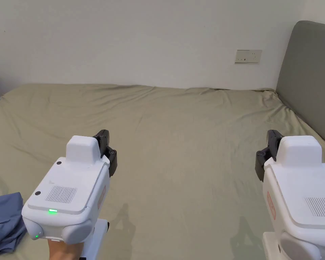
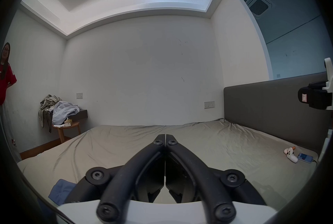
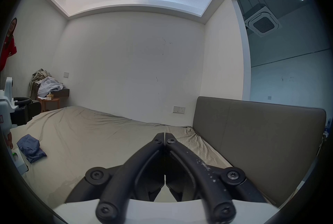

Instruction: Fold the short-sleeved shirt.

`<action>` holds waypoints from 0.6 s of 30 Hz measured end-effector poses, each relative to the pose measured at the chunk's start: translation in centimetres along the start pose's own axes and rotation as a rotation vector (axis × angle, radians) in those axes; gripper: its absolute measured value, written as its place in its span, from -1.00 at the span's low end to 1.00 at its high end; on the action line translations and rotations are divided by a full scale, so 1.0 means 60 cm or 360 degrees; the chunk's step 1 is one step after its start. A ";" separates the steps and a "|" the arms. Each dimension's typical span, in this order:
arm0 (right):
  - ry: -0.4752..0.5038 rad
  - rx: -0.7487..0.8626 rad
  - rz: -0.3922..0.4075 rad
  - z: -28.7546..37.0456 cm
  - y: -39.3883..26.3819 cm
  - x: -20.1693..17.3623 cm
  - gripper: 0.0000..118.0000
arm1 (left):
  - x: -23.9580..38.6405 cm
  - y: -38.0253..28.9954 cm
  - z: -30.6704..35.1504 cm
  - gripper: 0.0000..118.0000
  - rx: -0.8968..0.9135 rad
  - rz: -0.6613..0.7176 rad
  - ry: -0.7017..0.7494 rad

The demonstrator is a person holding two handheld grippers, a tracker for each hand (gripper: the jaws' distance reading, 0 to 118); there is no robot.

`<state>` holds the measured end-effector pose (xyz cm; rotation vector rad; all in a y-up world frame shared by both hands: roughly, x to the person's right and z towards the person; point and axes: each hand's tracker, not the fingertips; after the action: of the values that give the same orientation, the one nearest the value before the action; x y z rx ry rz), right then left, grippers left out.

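Blue cotton in a heap, that is the short-sleeved shirt (image 1: 4, 221), crumpled at the near left edge of the bed (image 1: 178, 142), just beside the left gripper (image 1: 106, 150) and low under it in the head view; nothing is spread, nothing is folded, so by my reading this is the very opening of the job, before any grasp.

Both tools hang above the olive sheet with nothing in them; the left gripper's jaws meet tip to tip in its own view (image 2: 165, 136), empty; the right gripper (image 3: 164, 134) is likewise closed on air, its jaws pressed together, and it sits well apart from the shirt, over toward the grey headboard (image 1: 307, 81); from that side the shirt (image 3: 31, 150) shows as a small bundle far across the bed.

What the next move calls for, I would judge: jaws must part first; the left gripper needs to drop down and back toward the heap, find an edge or a shoulder, and drag the cloth into the bare middle of the bed; the right must cross over to take a second corner so the shirt can be shaken flat; which part is collar or hem, I cannot tell from this bundle.
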<state>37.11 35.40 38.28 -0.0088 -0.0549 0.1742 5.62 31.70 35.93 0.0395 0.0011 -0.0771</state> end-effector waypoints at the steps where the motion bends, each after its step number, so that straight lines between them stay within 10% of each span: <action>1: -0.0003 -0.0002 0.0002 0.000 0.000 0.000 -0.97 | 0.000 0.000 0.000 -1.00 -0.0001 -0.0001 -0.0002; 18: 0.0002 -0.0008 0.0007 -0.007 -0.004 -0.002 -0.95 | -0.002 0.001 -0.002 -1.00 -0.0002 0.0010 0.0002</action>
<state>37.08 35.14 37.85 -0.0139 -0.0542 0.1782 5.49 31.76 35.81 0.0381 0.0024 -0.0709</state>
